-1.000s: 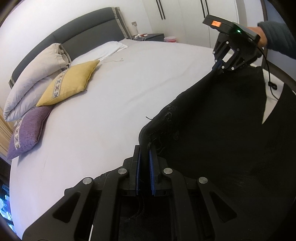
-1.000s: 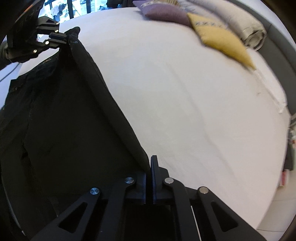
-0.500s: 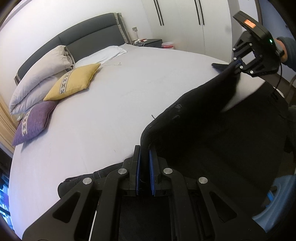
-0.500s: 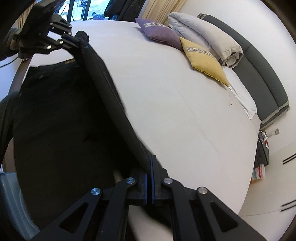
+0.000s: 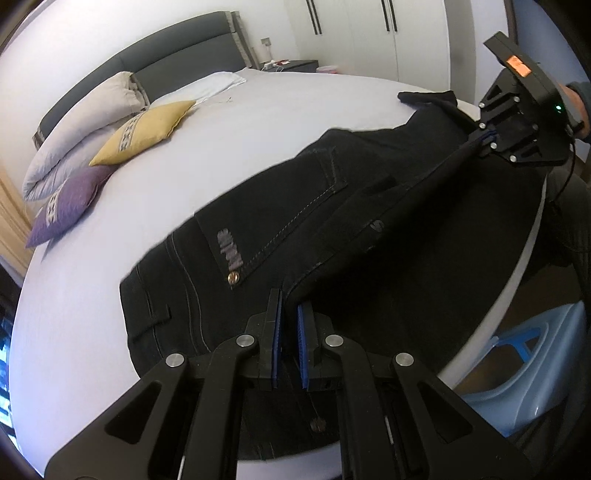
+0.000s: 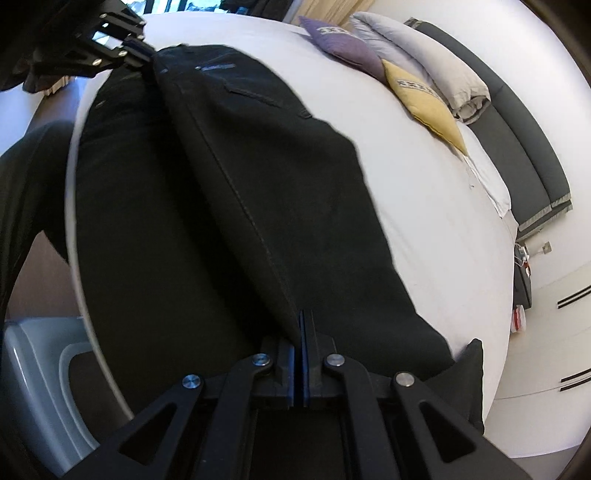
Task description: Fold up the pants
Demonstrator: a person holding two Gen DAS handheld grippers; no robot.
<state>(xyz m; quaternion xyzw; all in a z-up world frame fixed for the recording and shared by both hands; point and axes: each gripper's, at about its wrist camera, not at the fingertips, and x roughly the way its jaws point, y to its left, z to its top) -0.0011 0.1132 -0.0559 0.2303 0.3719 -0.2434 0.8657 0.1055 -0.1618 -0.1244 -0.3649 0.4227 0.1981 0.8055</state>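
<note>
Black jeans (image 5: pixel 295 225) lie across the near edge of a white bed (image 5: pixel 229 147), back pocket and waistband facing up. My left gripper (image 5: pixel 289 314) is shut on the fabric edge near the waist. My right gripper (image 6: pixel 303 325) is shut on the same edge farther down the leg; it also shows in the left wrist view (image 5: pixel 487 138). The cloth between the two grippers is pulled into a taut raised fold. The jeans (image 6: pixel 258 192) fill the middle of the right wrist view, with the left gripper (image 6: pixel 142 50) at the top left.
A yellow pillow (image 5: pixel 144 129), a purple pillow (image 5: pixel 66 203) and light grey pillows (image 5: pixel 85 114) lie near the grey headboard (image 5: pixel 177 62). A light blue plastic stool (image 5: pixel 517 373) stands on the floor beside the bed. White wardrobes (image 5: pixel 369 33) line the far wall.
Both grippers have carried the held edge toward the near bed edge and lowered it. The jeans now lie spread on the bed with the back pocket showing.
</note>
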